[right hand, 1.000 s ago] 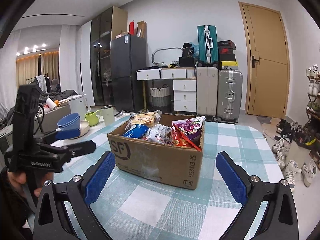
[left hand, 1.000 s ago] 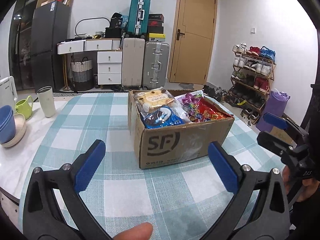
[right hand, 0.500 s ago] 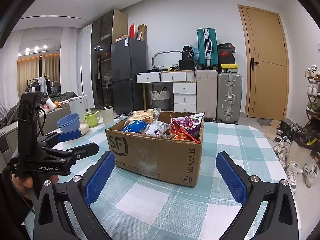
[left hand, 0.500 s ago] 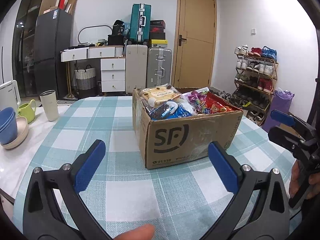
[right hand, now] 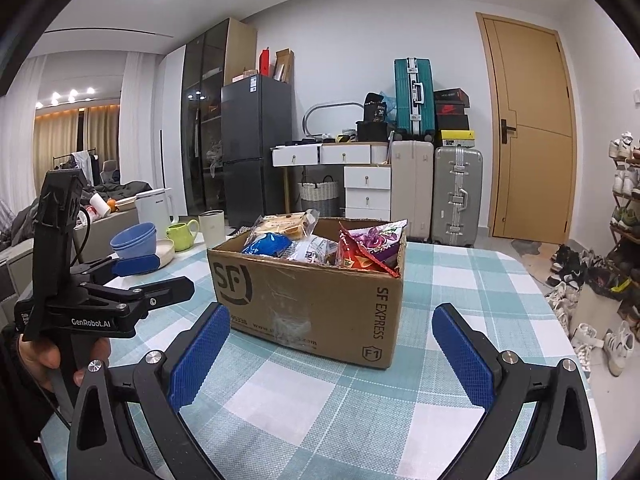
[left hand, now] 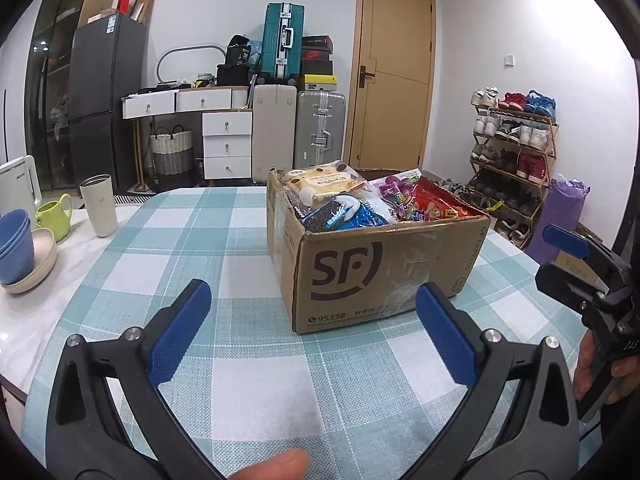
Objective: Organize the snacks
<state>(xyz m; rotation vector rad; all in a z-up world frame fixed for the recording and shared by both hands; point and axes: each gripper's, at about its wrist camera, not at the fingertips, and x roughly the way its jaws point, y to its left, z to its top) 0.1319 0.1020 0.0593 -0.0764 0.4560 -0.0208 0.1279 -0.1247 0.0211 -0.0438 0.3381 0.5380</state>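
Note:
A brown SF cardboard box (left hand: pixel 384 272) stands on the checked tablecloth, open on top and full of snack packs: a yellow cake pack (left hand: pixel 324 184), a blue pack (left hand: pixel 344 216), a purple bag (left hand: pixel 400 190) and a red bag (left hand: pixel 436 204). The box also shows in the right wrist view (right hand: pixel 316 300). My left gripper (left hand: pixel 314 332) is open and empty, low over the cloth in front of the box. My right gripper (right hand: pixel 330 354) is open and empty, facing the box's front right corner. Each gripper shows in the other's view, the right one (left hand: pixel 568 252) and the left one (right hand: pixel 156 272).
At the table's left edge stand blue bowls (left hand: pixel 14 248) on a cream plate, a green mug (left hand: pixel 54 216), a cream tumbler (left hand: pixel 100 206) and a white kettle (left hand: pixel 18 184). Behind are suitcases, drawers, a fridge and a door. A shoe rack (left hand: pixel 516 156) stands on the right.
Both grippers have dropped lower and moved closer to the box, so I see its top at a flatter angle. Both stay open and empty.

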